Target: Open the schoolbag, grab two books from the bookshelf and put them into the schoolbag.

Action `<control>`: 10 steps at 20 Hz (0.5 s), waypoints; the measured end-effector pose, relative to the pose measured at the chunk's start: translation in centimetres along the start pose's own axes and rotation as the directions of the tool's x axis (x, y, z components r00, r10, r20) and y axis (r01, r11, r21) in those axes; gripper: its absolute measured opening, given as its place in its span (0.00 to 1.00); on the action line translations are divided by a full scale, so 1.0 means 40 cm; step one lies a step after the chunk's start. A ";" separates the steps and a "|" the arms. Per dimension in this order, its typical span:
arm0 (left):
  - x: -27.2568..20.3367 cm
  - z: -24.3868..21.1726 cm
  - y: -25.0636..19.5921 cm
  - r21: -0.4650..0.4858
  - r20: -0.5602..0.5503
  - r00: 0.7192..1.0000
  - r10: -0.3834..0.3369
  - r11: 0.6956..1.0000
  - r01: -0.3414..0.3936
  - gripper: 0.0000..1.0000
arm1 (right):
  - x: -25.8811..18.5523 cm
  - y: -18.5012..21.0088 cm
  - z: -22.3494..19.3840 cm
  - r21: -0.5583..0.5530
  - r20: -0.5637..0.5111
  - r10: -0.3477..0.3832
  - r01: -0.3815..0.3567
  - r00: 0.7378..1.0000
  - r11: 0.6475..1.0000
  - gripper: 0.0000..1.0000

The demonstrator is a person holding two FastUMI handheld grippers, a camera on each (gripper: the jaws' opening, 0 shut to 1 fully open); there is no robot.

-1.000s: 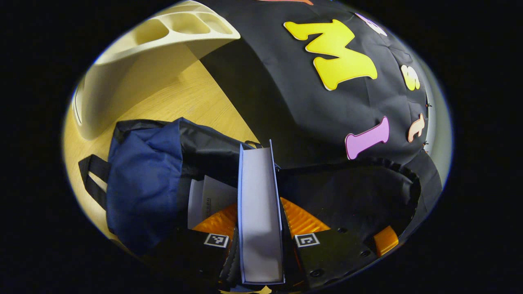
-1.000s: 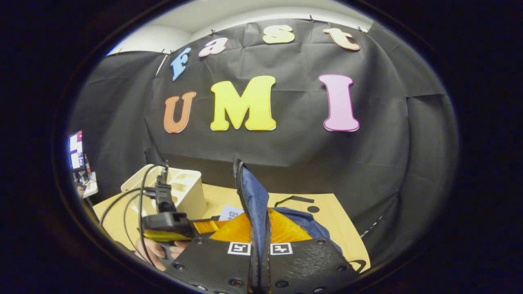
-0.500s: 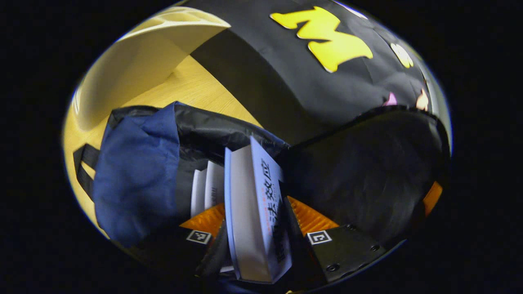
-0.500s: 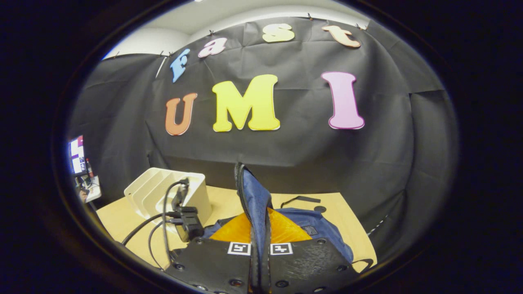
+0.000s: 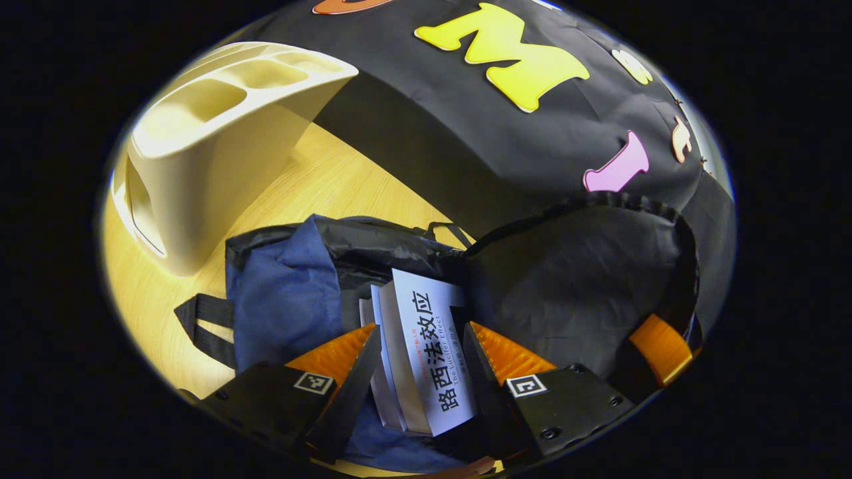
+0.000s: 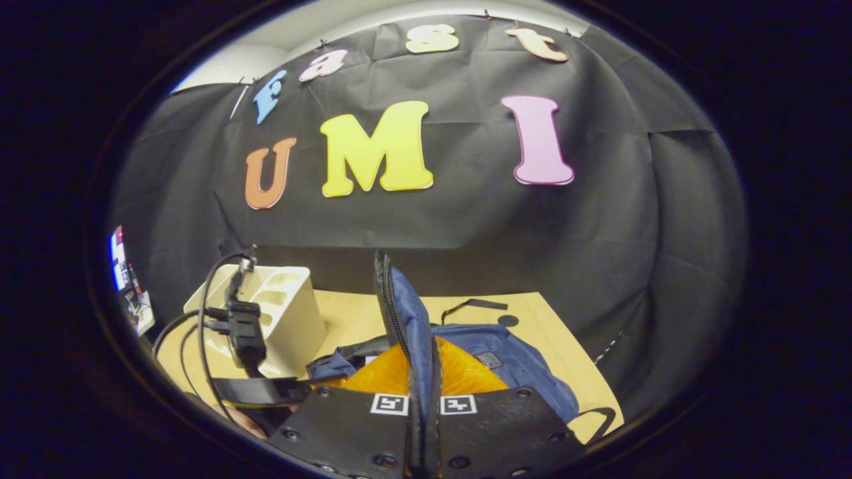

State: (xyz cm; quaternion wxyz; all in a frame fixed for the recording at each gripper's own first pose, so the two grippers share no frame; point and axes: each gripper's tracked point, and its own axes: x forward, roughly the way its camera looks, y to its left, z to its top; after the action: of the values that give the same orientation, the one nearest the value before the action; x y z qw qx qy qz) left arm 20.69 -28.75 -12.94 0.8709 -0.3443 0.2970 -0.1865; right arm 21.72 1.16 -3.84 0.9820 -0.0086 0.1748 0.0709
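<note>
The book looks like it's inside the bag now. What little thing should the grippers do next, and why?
Probably draw the left gripper back out of the schoolbag. Its fingers stand apart on either side of the book, which leans inside the bag beside another book. The right gripper pinches the flap up, so the opening is clear.

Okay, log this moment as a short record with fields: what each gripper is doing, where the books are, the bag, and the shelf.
left gripper: open, fingers either side of a book, apart from it
book: lying tilted inside the schoolbag's mouth, cover up
second book: tucked beside it in the bag, partly hidden
right gripper: shut on the schoolbag flap, holding it up
schoolbag: blue, open, lying on the wooden table
bookshelf: cream, its slots hold no books, standing beside the bag
</note>
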 end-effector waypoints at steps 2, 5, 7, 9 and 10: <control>-0.037 0.010 0.012 0.068 0.014 1.000 0.016 0.998 -0.017 0.79 | -0.004 -0.004 -0.005 -0.005 -0.002 -0.026 0.025 1.000 1.000 0.04; -0.103 0.016 0.004 0.126 0.021 1.000 0.006 0.992 -0.009 0.80 | -0.013 -0.005 -0.019 -0.024 -0.006 -0.065 0.065 0.998 0.998 0.04; -0.155 0.026 0.002 0.156 0.041 0.999 -0.008 0.988 0.002 0.79 | -0.019 -0.001 -0.032 -0.031 -0.011 -0.081 0.081 0.997 0.996 0.04; -0.200 0.046 0.031 0.188 0.075 0.997 0.016 0.982 -0.030 0.79 | -0.028 0.004 -0.054 -0.026 -0.029 -0.094 0.093 0.995 0.995 0.05; -0.220 0.053 0.044 0.190 0.082 0.996 0.024 0.981 -0.039 0.79 | -0.032 0.006 -0.064 -0.021 -0.043 -0.101 0.100 0.994 0.995 0.07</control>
State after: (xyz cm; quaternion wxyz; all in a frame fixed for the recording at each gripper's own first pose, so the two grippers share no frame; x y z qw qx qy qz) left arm 15.63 -21.84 -9.51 0.9138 -0.2615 0.2484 -0.1867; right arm 19.63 1.10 -5.79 0.9801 -0.0281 0.1952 0.0228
